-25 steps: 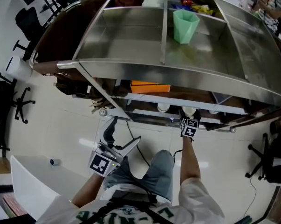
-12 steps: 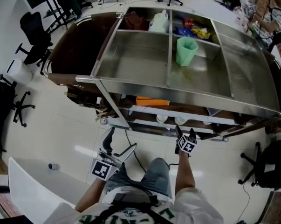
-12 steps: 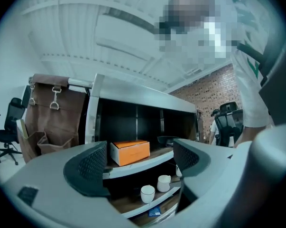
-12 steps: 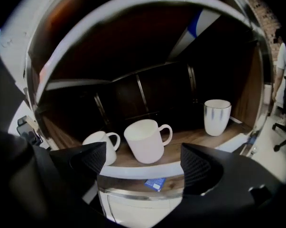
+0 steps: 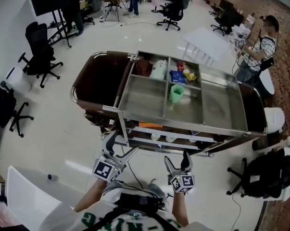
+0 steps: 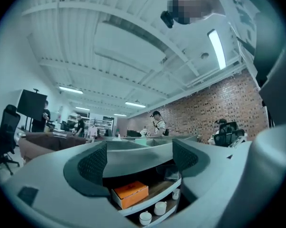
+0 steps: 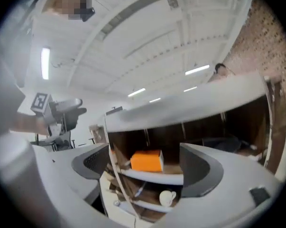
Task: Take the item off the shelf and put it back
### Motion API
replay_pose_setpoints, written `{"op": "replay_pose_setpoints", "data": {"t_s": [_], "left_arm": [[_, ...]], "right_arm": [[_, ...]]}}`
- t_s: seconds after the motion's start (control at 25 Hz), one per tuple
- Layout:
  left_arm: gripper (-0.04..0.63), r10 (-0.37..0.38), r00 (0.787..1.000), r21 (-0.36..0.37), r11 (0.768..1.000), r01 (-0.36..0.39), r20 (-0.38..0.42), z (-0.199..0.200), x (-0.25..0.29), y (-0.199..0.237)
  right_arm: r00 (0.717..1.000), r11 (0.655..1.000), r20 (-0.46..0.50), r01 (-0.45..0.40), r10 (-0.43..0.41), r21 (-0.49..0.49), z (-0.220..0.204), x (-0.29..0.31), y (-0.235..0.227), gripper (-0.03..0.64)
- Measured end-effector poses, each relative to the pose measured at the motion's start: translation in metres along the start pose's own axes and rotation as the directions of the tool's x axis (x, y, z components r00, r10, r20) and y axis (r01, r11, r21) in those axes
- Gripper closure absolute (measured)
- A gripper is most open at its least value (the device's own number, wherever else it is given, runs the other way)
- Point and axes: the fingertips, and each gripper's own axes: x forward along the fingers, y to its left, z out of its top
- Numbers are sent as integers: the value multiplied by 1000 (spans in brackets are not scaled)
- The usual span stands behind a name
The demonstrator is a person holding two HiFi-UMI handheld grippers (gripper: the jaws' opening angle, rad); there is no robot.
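A steel cart (image 5: 183, 127) stands ahead of me. On its middle shelf lies an orange box (image 5: 149, 125) (image 6: 129, 194) (image 7: 146, 161), with small white cups (image 5: 156, 136) (image 6: 145, 217) (image 7: 167, 198) on the shelf below. A green cup (image 5: 176, 93) stands in the top tray. My left gripper (image 5: 121, 146) (image 6: 139, 160) hangs open and empty short of the cart's front left corner. My right gripper (image 5: 177, 160) (image 7: 143, 167) is also clear of the cart, below its front edge. Its jaws are closing, with nothing between them.
Bags and packets (image 5: 179, 74) fill the tray's far compartments. Black office chairs (image 5: 39, 57) stand at the left, another (image 5: 262, 179) at the lower right. A white table (image 5: 24, 201) lies at my left. A person (image 5: 260, 47) stands at the far right.
I have backed away from the cart, so it looks smaller and farther. My right gripper has drawn back from the lower shelves toward me and its jaws stand apart. The left gripper kept its place.
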Motion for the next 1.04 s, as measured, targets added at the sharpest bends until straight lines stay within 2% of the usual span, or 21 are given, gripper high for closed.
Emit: {"op": "replay_pose_setpoints", "data": {"t_s": [0.16,0.28,0.52,0.84,1.04], "left_arm": [[190,3,998,57,998,-7,70,28,-1,10],[190,-7,996,71,997,0,91,36,-6,6],[190,-26,998,65,998,22,63,25,-19,-7],[190,-4,999,75,997,0,53,24,-34,-10],[190,-1,999,28,1000,0,44,29,-37,-24]], "right_arm": [[981,983,187,-7,42,-182,113,16,34,143],[968,970,246,19,43,-243,151,12,53,150],[969,976,249,56,-2,-210,147,-7,63,150],[979,979,202,22,19,-201,124,-9,65,152],[981,983,190,4,31,-182,118,-19,68,152]]}}
